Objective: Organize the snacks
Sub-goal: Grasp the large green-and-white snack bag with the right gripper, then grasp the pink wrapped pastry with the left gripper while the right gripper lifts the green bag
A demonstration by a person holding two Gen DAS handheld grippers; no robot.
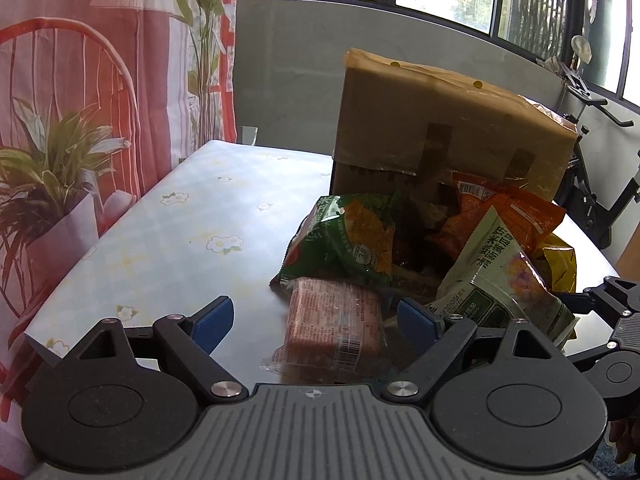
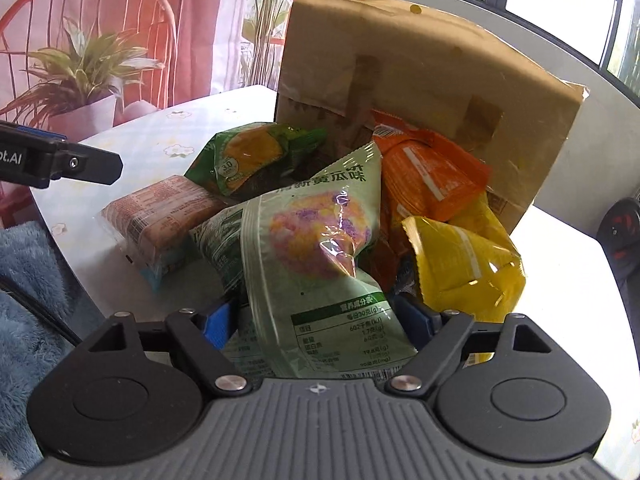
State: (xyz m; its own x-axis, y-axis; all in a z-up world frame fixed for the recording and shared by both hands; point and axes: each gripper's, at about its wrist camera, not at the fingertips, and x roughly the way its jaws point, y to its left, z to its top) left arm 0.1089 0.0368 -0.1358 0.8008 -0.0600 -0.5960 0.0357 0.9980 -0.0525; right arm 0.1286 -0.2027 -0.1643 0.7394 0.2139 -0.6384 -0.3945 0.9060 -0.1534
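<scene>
A heap of snack packs lies on the table in front of a tilted cardboard box (image 1: 448, 120) (image 2: 420, 72). My left gripper (image 1: 316, 316) stands open around a pink wrapped pack (image 1: 336, 320) (image 2: 160, 212), its pads apart from the wrapper. My right gripper (image 2: 316, 322) is open with the lower end of a pale green rice-cake bag (image 2: 320, 248) (image 1: 500, 272) between its pads; no pad visibly presses it. A dark green pack (image 1: 344, 236) (image 2: 248, 156), orange packs (image 2: 428, 176) and a yellow pack (image 2: 460, 264) lie around them.
The table (image 1: 180, 220) has a pale flowered cloth and ends near a red printed curtain (image 1: 80, 120) on the left. An exercise bike (image 1: 600, 184) stands behind the box at right. A blue fleece (image 2: 28, 300) lies at the table's near-left edge.
</scene>
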